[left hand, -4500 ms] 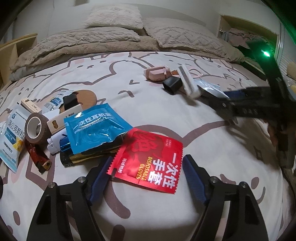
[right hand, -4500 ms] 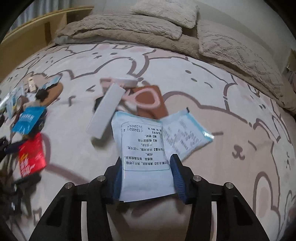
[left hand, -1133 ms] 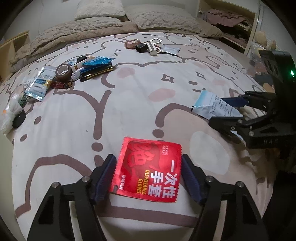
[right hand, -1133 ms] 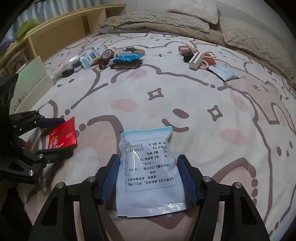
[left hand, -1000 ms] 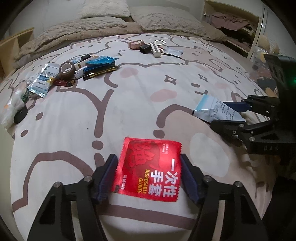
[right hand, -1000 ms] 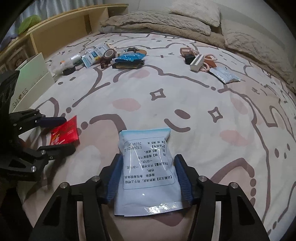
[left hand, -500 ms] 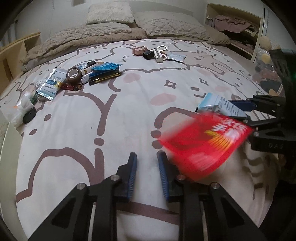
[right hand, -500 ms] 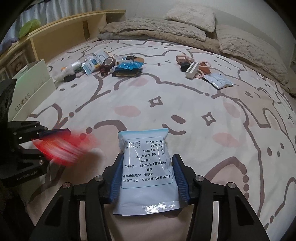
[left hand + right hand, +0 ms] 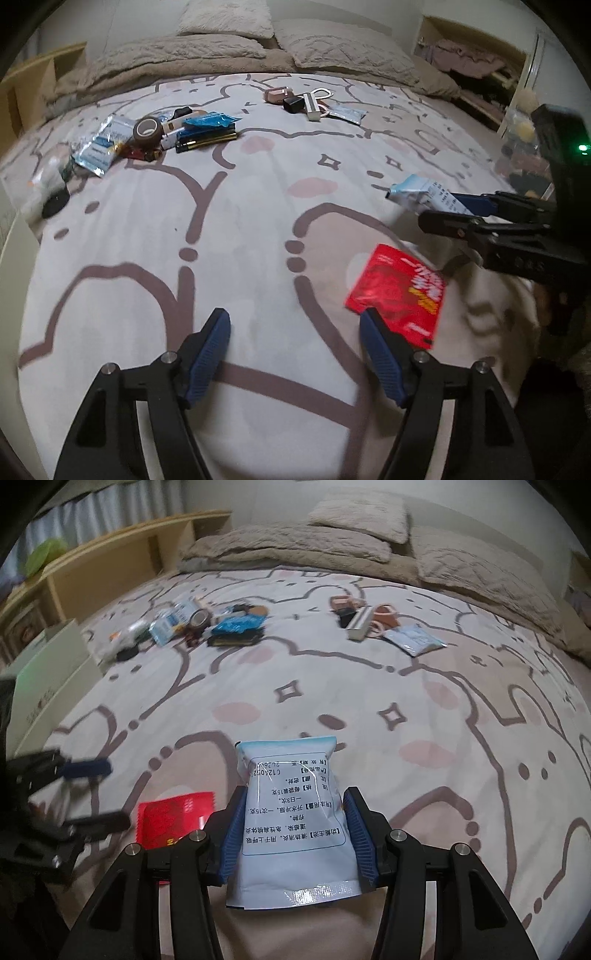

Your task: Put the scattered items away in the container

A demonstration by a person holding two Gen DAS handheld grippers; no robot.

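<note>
Nearest, a pale blue sachet [image 9: 295, 808] is pinched between the right gripper [image 9: 293, 830] pads, presumably kept for the container. Nothing is held by the left gripper [image 9: 295, 339], whose jaws are opening; the red glove packet [image 9: 399, 291] is seen just outside its right finger. Farther ahead, scattered items [image 9: 162, 136] are left uncollected; the container cannot be identified.

The red glove packet [image 9: 399, 293] lies flat and blurred on the bed [image 9: 236, 229], just beside the white medicine sachet [image 9: 293, 812]. That sachet, printed in black with a pale blue top edge, stands tilted up from the bed, pinched at both sides. Far up the bed from it lie a heap of scattered items [image 9: 177, 134] with a brown tape roll [image 9: 147, 129] and a smaller cluster [image 9: 306, 101]. A white box [image 9: 48, 686] stands at the bed's edge.
</note>
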